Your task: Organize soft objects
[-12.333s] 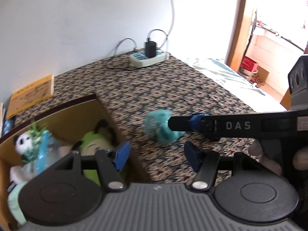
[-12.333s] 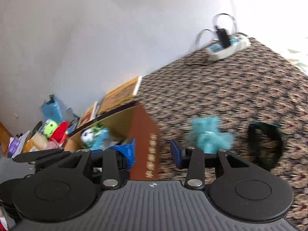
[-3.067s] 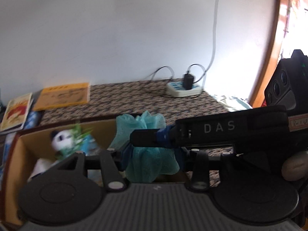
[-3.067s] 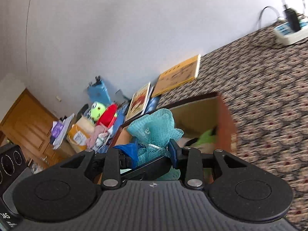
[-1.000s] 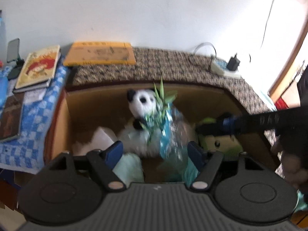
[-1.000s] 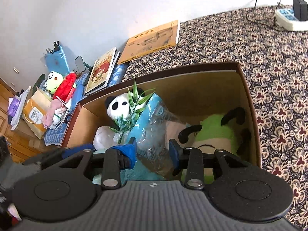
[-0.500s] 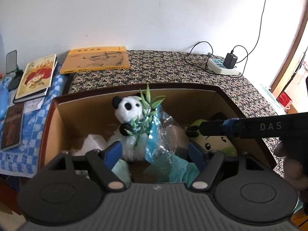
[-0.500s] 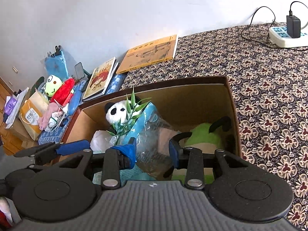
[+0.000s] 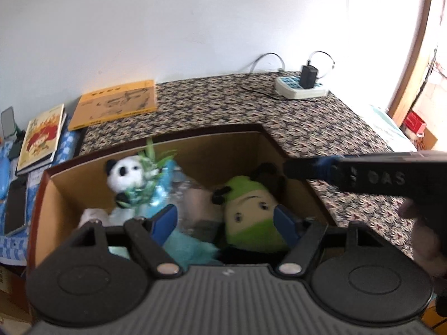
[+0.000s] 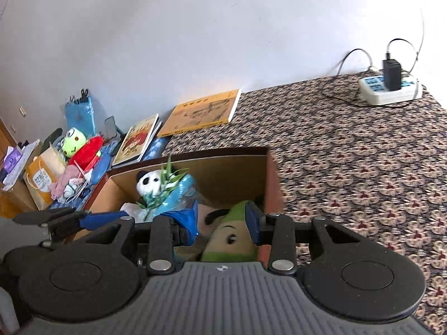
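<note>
- We hold both tongs over the box [image 9: 156,145], which sits beside the patterned surface [image 9: 307,128].
- Our left tongs [image 9: 226,222] stand wide open and hold nothing; the blue pads frame the green plush [image 9: 251,212] from above without touching it, as far as we can tell.
- Our right tongs [image 10: 222,217] are also parted and empty, hanging over the same plush [image 10: 232,240] near the box's right wall.
- The soft things lie inside the box: the green plush on the right, a panda [image 9: 123,171] with green leaves and a blue wrapper at the back left, a teal mesh puff [image 9: 187,247] at the front, and something white at the left that we cannot make out.
- We see no loose soft thing on the surface; only a power strip [image 9: 300,89] and a yellow book [image 9: 114,103] lie there. More plush toys [image 10: 81,145] sit on the clutter left of the box.
- We judge these toys light, squashy and not fragile. They will give under the pads, so we should pinch a thick fold of the body, not an ear or a thin limb that could slip out.
- The puff's mesh may snag on the pads; the panda's wrapper looks slick and crinkly.
</note>
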A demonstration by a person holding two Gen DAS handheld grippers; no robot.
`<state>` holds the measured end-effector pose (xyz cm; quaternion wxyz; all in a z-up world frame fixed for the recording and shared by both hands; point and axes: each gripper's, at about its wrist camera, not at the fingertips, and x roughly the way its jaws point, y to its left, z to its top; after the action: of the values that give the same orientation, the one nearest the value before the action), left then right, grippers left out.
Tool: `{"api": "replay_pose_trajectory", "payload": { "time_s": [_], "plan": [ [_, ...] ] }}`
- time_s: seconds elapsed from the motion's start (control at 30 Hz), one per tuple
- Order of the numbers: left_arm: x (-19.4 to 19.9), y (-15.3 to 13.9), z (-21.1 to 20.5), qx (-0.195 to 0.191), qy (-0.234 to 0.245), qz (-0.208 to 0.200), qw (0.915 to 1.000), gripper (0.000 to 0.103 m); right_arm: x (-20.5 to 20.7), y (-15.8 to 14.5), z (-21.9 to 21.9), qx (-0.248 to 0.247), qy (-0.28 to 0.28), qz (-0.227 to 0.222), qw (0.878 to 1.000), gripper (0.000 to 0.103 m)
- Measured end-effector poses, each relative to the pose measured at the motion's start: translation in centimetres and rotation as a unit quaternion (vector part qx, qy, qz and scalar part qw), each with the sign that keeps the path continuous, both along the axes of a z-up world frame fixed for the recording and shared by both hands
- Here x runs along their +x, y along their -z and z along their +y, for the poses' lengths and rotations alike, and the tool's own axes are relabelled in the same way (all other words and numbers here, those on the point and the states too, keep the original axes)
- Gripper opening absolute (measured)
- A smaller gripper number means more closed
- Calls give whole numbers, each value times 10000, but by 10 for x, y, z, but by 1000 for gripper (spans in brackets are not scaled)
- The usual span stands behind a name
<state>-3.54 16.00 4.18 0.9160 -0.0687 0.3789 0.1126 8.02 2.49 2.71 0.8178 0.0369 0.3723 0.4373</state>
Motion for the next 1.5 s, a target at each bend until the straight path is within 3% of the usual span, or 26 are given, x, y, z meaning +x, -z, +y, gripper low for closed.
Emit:
{"api": "replay_pose_trajectory", "payload": {
  "time_s": [0.13,0.33,0.57,0.73,0.93,1.0,1.17,1.33,1.5],
  "plan": [
    [7,-5,-38,185,135,80,9997,75,4,-1,-28,208,60,54,9998,21],
    [21,2,-82,-30,282,341,9990,76,5,1,-69,4,242,-115,9996,21],
    [34,12,-106,55,-172,654,9977,77,9,9,-111,-310,501,-166,9981,21],
    [37,16,-103,-100,-530,847,9949,77,0,12,-120,-439,330,-264,9981,22],
    [35,18,-103,104,-863,975,9914,82,-10,14,-118,-593,64,-475,9971,22],
    [33,17,-101,178,-987,950,9904,89,-10,15,-117,-608,86,-448,9971,22],
    [25,14,-94,234,-1256,865,9880,89,-12,15,-111,-559,51,-357,9978,23],
    [19,12,-86,71,-1234,816,9890,92,-18,13,-100,-645,-50,-396,9971,23],
    [2,-15,-81,367,-916,245,9948,91,-25,5,-95,-437,186,-401,9981,23]
  ]
}}
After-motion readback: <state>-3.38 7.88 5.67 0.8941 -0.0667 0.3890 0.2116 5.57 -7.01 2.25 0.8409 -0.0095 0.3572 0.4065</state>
